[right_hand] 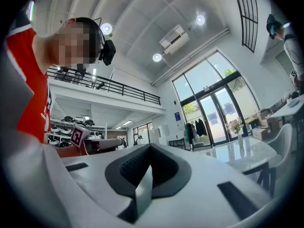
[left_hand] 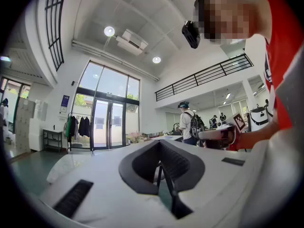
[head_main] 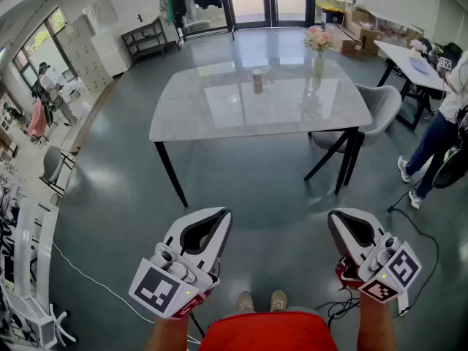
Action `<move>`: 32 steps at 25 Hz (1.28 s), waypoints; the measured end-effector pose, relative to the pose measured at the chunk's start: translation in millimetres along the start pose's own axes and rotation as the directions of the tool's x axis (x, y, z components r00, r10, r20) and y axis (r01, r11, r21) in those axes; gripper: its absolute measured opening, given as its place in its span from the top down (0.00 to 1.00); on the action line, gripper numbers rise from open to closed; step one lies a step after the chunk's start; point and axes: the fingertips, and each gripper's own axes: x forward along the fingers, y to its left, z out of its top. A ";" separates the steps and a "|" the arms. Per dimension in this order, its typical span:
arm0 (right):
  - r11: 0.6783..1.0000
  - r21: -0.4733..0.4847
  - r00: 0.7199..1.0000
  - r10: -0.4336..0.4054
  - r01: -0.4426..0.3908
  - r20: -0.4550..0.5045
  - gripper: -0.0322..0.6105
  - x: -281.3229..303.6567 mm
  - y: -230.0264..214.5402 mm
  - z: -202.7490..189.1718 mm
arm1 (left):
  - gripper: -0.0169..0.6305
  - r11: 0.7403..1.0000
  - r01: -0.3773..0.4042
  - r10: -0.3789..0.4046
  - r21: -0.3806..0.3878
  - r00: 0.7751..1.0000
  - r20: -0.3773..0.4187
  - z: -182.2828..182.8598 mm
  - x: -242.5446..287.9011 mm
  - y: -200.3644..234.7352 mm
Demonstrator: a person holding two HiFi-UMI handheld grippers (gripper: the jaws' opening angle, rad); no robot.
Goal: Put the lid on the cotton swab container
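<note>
While standing well back from the white marble-topped table [head_main: 197,115] on black legs, locate the small tan cylindrical cotton swab container [head_main: 257,80] near the far middle of the top, left of the glass vase of pink flowers [head_main: 319,61]. Cannot tell lid from body at this range; confirm on approach.

Handling, as a judgement: expect a light, stiff, smooth plastic part, slippery on the curved wall, easily tipped and likely to skate on the polished top. Take the lid by its rim, across the diameter, with light pressure. Steady the body low on its wall with the other gripper.

Pose, left gripper [head_main: 221,216]: low before the waist, pointing forward toward the table, jaws pressed together, nothing between.

Pose, right gripper [head_main: 336,218]: same height, well apart from the left, jaws likewise together and empty.

Open the 2 grippers before reaching.
</note>
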 end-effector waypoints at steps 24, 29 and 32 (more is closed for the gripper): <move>0.998 0.053 0.999 0.042 -0.044 0.031 0.94 1.9 -66.5 9.3 | 0.95 0.993 -0.121 0.121 -0.012 0.992 -0.027 -10.6 39.1 18.2; 0.996 0.081 0.999 0.034 -0.037 0.037 0.94 30.1 -98.2 -8.6 | 0.95 0.991 -0.133 0.133 -0.013 0.991 -0.018 -31.3 58.8 52.9; 0.997 0.067 0.999 0.021 -0.023 0.029 0.94 59.3 -121.0 -10.4 | 0.95 0.991 -0.134 0.134 -0.010 0.991 0.001 -36.5 79.5 87.3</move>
